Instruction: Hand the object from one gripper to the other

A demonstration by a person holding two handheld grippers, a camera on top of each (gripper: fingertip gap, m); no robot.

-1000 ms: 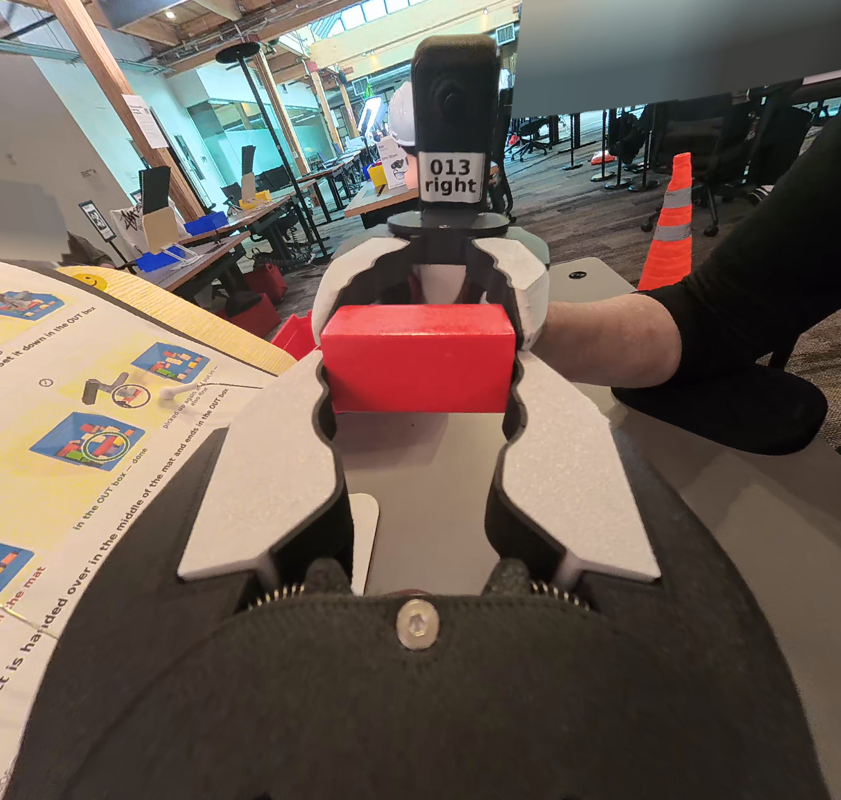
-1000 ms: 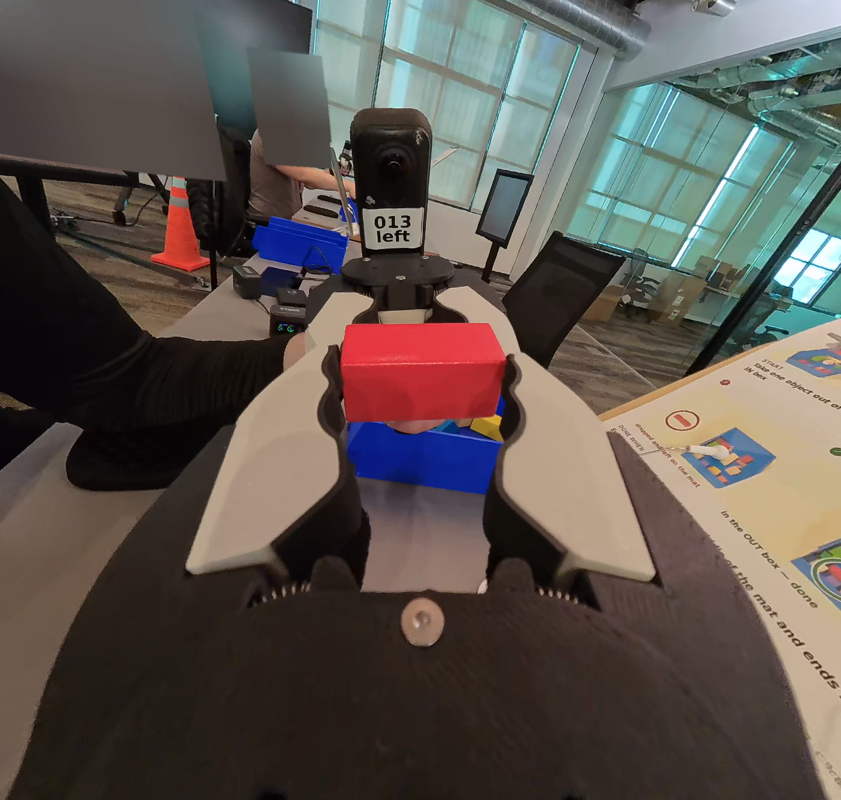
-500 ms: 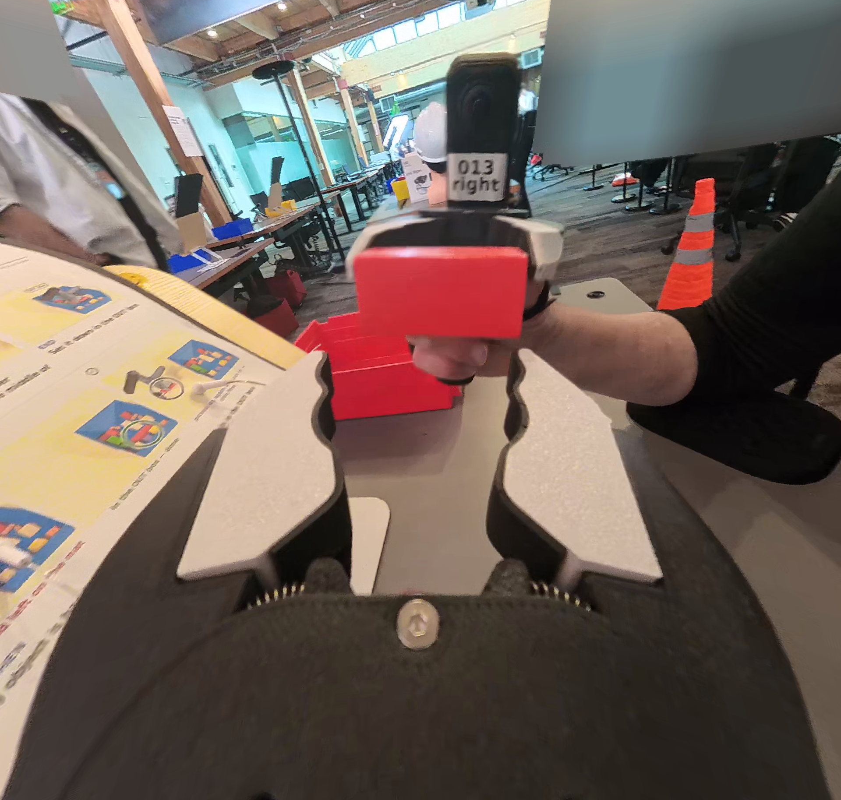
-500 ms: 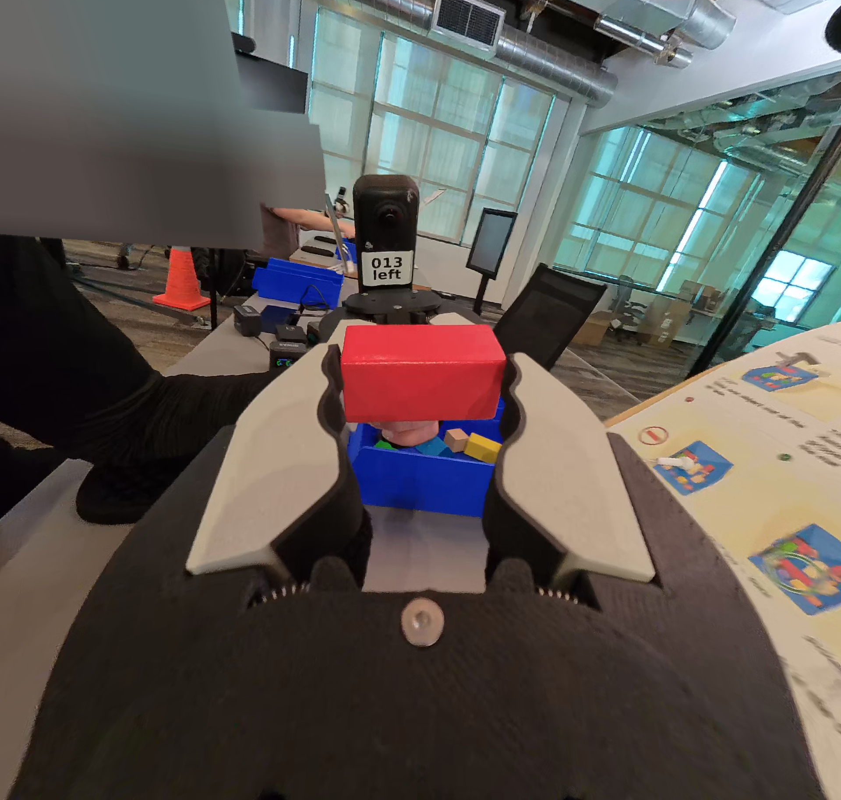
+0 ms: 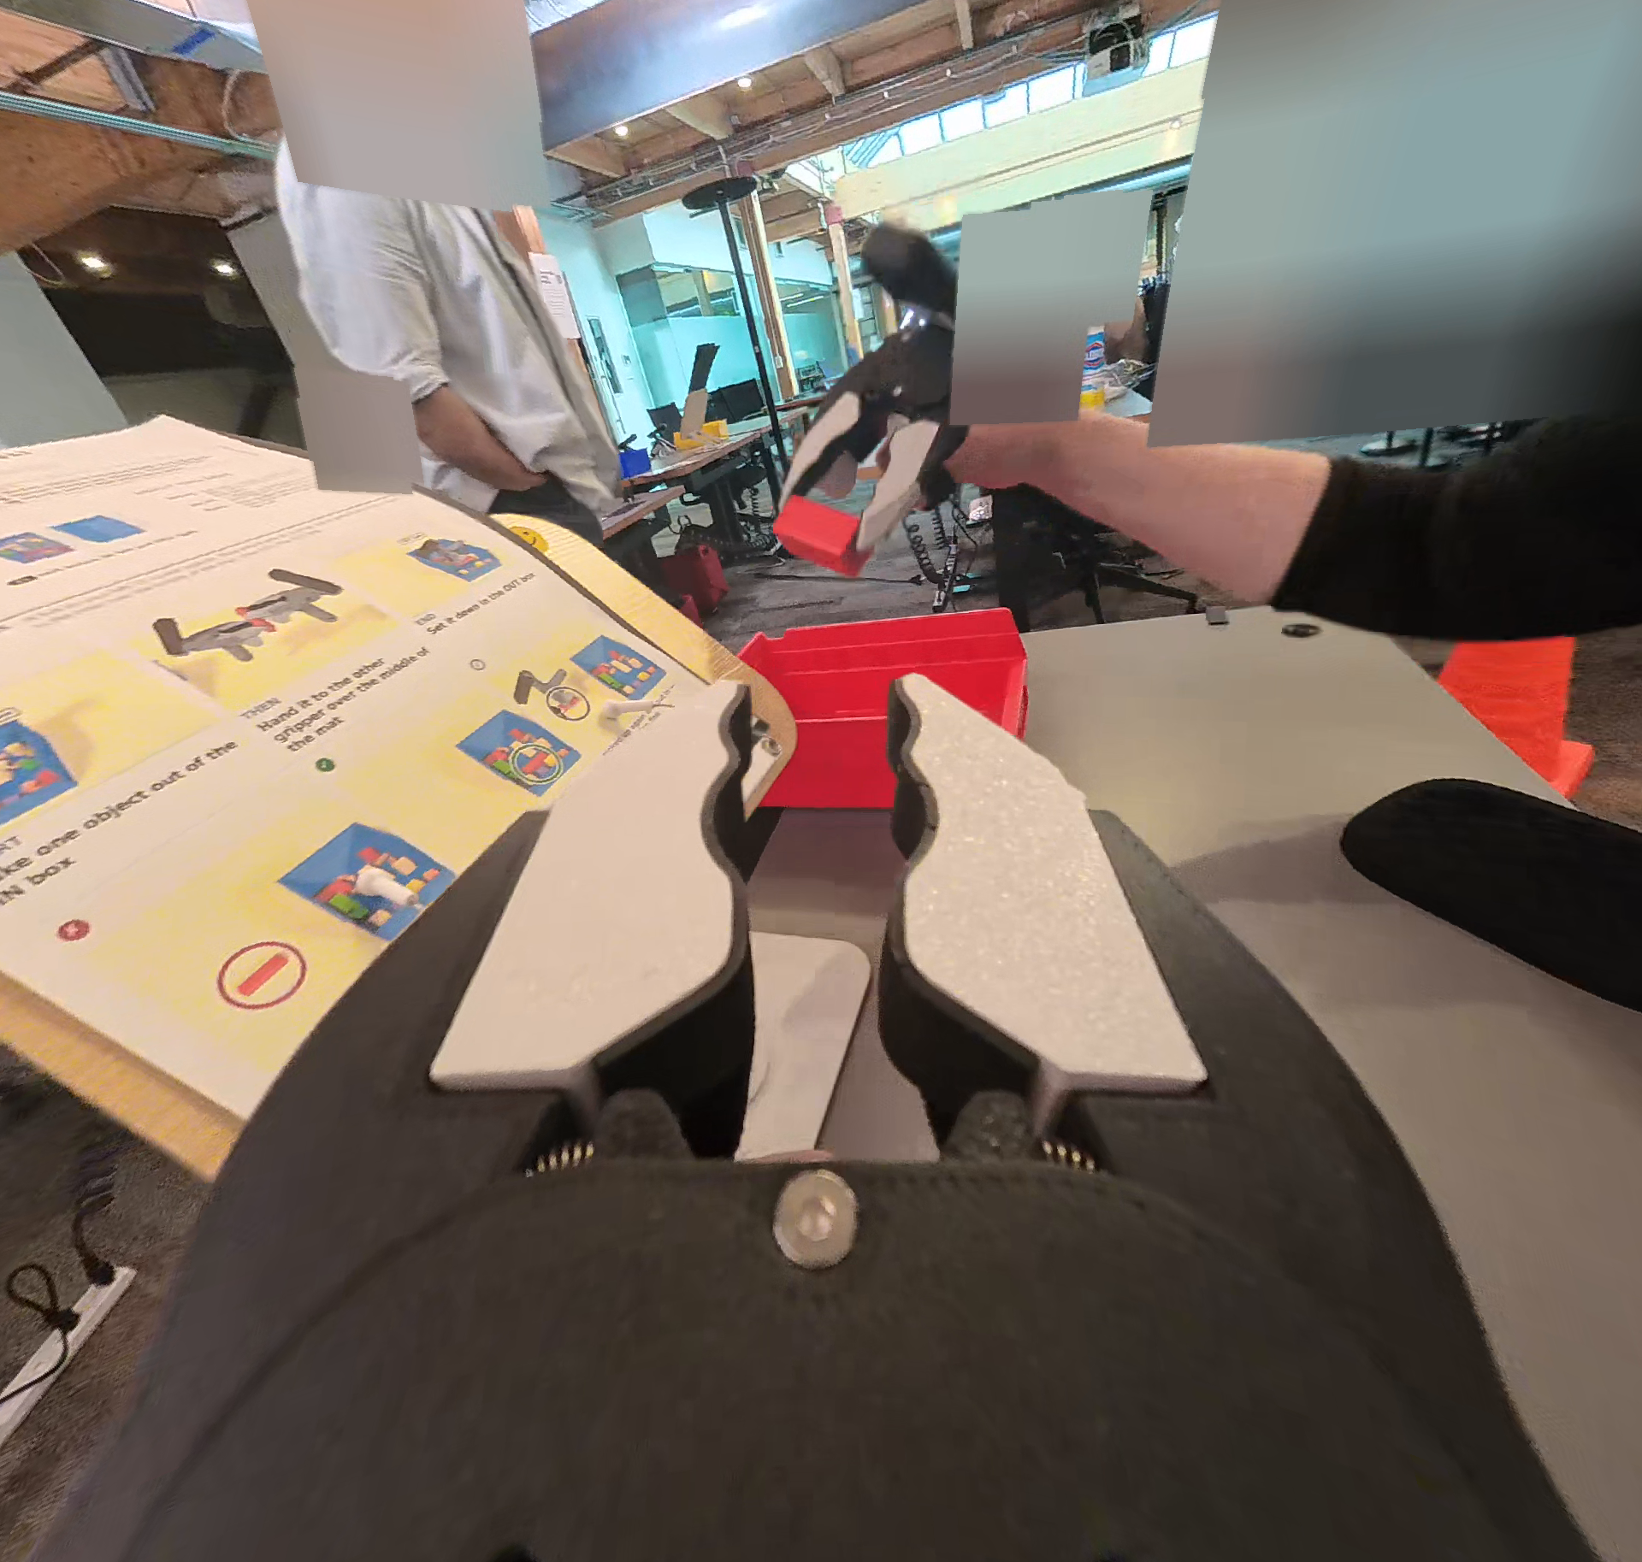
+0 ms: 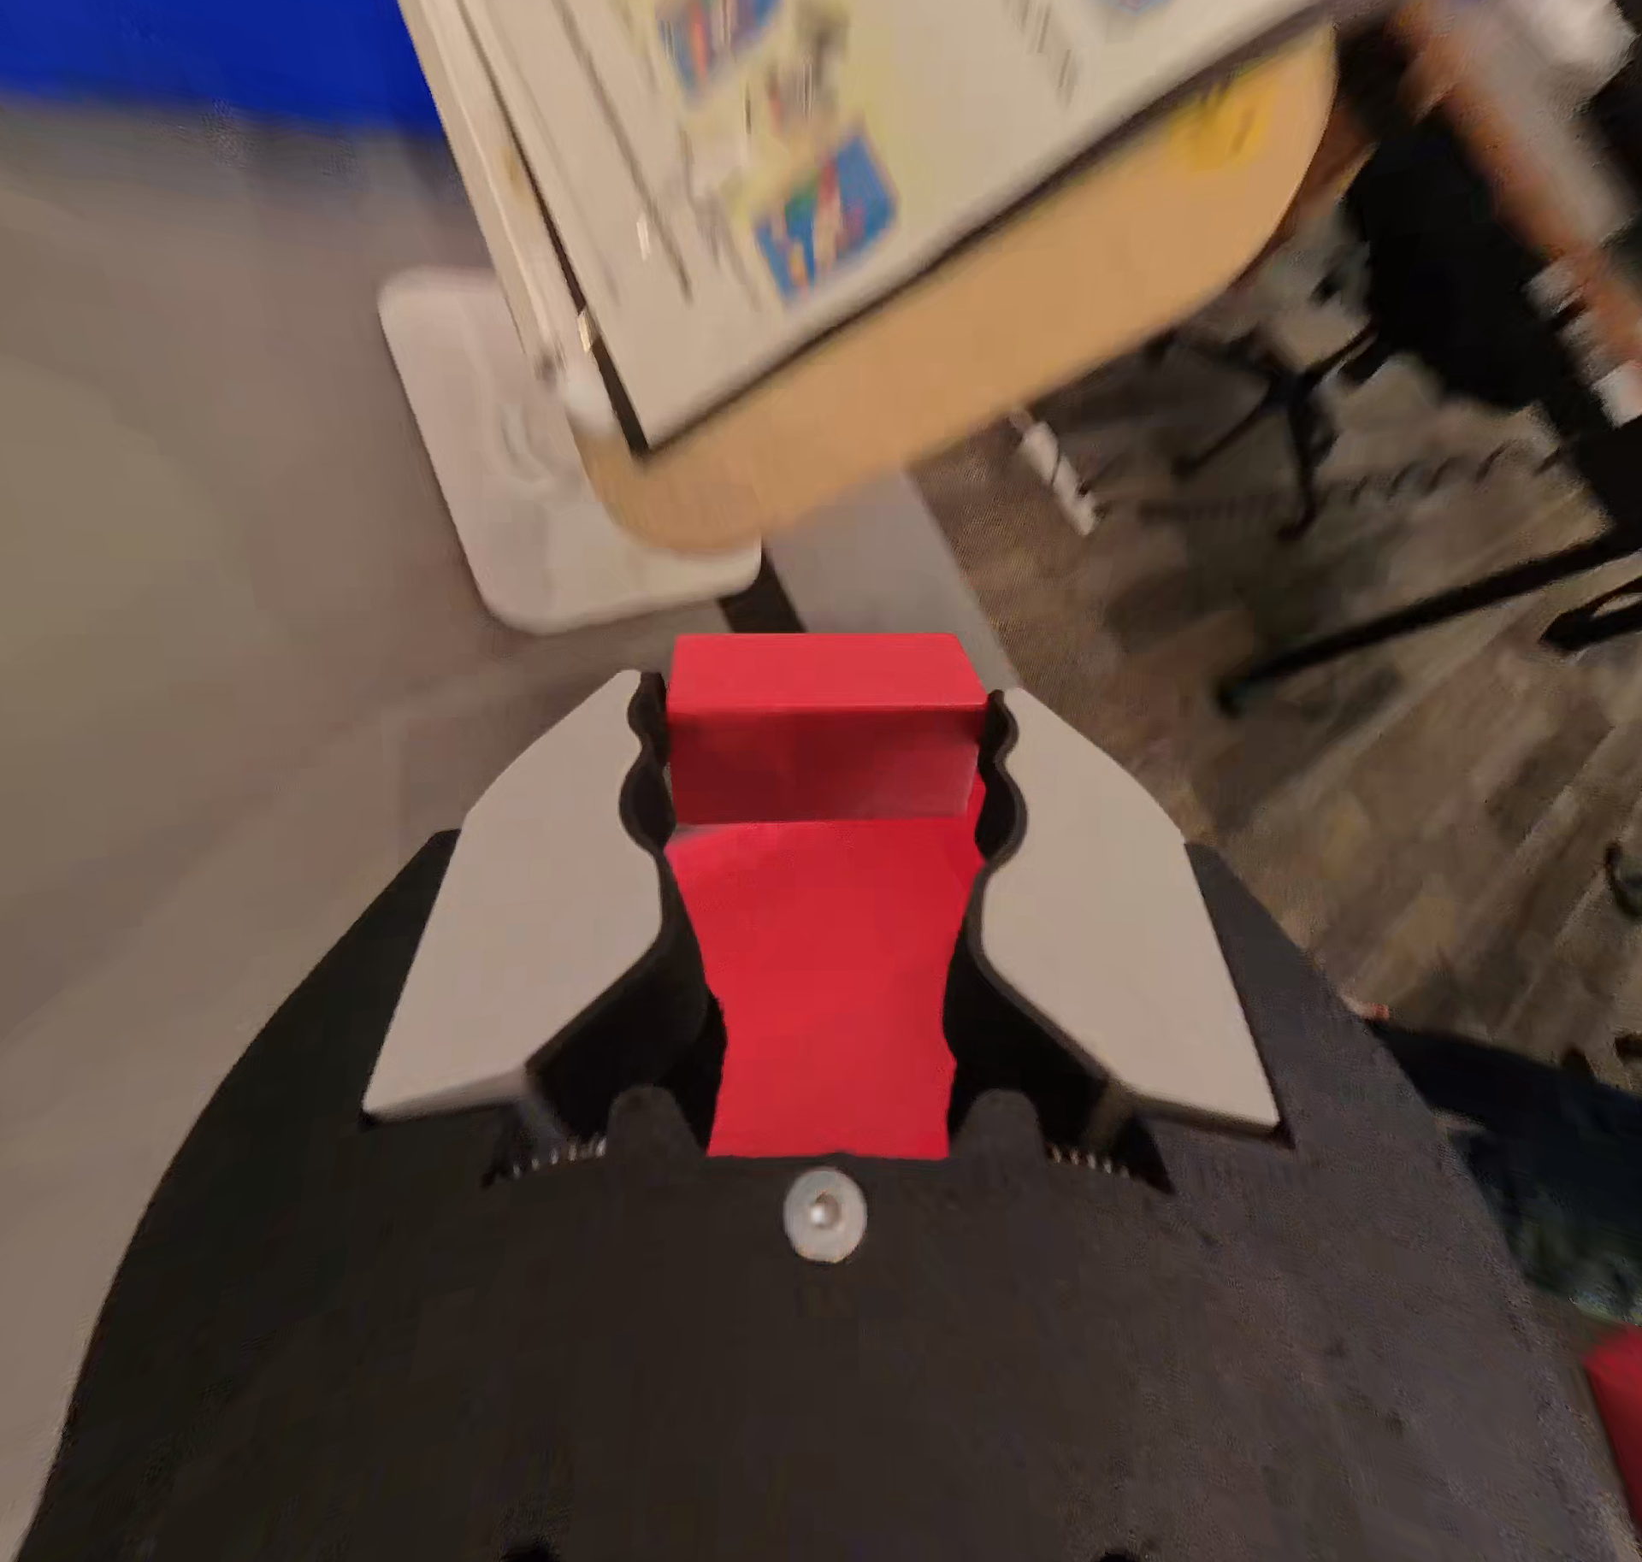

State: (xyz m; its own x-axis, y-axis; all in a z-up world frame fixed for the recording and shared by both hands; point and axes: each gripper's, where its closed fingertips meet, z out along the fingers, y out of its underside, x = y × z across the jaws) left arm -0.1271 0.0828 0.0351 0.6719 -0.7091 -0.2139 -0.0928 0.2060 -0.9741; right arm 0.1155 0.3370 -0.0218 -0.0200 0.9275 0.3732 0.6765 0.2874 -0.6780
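The red block is held across its ends between my right gripper's pads. The right gripper points down, and the red bin shows below it between the fingers. In the left wrist view the right gripper hangs tilted in the air, far off, with the red block at its tips above the red bin. My left gripper is low over the grey table. Its jaws stand partly apart with nothing between them.
A slanted instruction board with yellow pictures stands to the left; the right wrist view shows it too, on a white base. A person in a grey shirt stands behind it. An orange cone is at the right.
The right gripper has carried the red block away from the left gripper and tipped down over the red bin. The left jaws let it go and have since narrowed on nothing.
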